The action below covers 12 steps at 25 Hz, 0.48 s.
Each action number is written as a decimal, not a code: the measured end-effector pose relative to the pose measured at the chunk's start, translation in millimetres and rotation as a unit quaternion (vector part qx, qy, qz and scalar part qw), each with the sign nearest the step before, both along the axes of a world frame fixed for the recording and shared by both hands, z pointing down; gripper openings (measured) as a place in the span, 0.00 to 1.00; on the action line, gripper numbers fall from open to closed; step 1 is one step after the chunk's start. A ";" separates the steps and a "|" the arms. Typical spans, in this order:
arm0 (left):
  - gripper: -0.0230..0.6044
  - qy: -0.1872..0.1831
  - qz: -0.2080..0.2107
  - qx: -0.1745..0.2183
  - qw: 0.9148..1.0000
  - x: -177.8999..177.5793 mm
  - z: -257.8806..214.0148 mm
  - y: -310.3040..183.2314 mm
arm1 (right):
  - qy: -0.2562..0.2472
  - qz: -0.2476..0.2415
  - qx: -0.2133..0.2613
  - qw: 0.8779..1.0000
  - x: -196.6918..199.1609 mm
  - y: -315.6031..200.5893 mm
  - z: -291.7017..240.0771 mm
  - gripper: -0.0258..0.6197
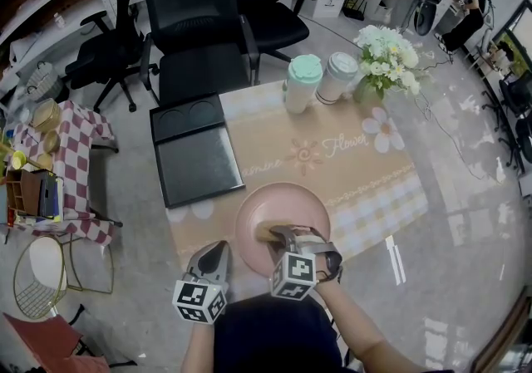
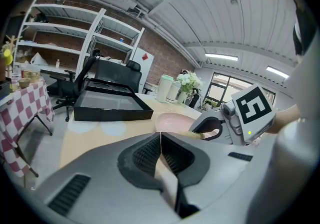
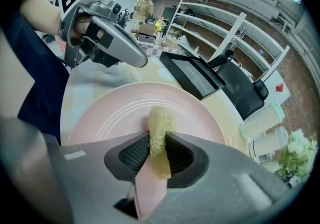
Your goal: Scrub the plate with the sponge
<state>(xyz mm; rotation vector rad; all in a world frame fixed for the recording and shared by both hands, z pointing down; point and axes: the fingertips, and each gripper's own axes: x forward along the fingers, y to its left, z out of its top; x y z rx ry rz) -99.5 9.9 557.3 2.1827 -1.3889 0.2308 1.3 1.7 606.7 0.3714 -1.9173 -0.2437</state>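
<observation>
In the head view, the pink plate (image 1: 287, 205) is sitting near the front edge of the table (image 1: 357, 172). The right gripper (image 1: 278, 238) is reaching over the plate's near half and pressing a tan sponge (image 1: 267, 233) down towards the plate. The left gripper (image 1: 218, 250) is hanging just beside the plate's left rim, over the table. A black tray (image 1: 199, 155) is lying to the far left of the plate. Two cups (image 1: 320, 79) and some flowers (image 1: 386, 51) are standing at the far end.

In the left gripper view, the left gripper's jaws are pressing flat against each other with nothing between them. The plate is showing beyond their tips, with the right gripper working over it at the right and the tray further back on the left.

In the right gripper view, the right gripper's jaws are clamping tightly on the sponge. It is standing up between the pads as a thin strip, with its top end poking out past the tips over the plate's centre. Whether the sponge is actually touching the plate cannot be told. The left gripper is hovering beyond the plate's far rim.
</observation>
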 end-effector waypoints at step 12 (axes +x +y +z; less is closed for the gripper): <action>0.06 -0.001 0.007 0.000 1.000 2.3 2.2 0.3 | 0.014 -0.012 -0.030 0.999 -0.5 17.6 1.7 0.18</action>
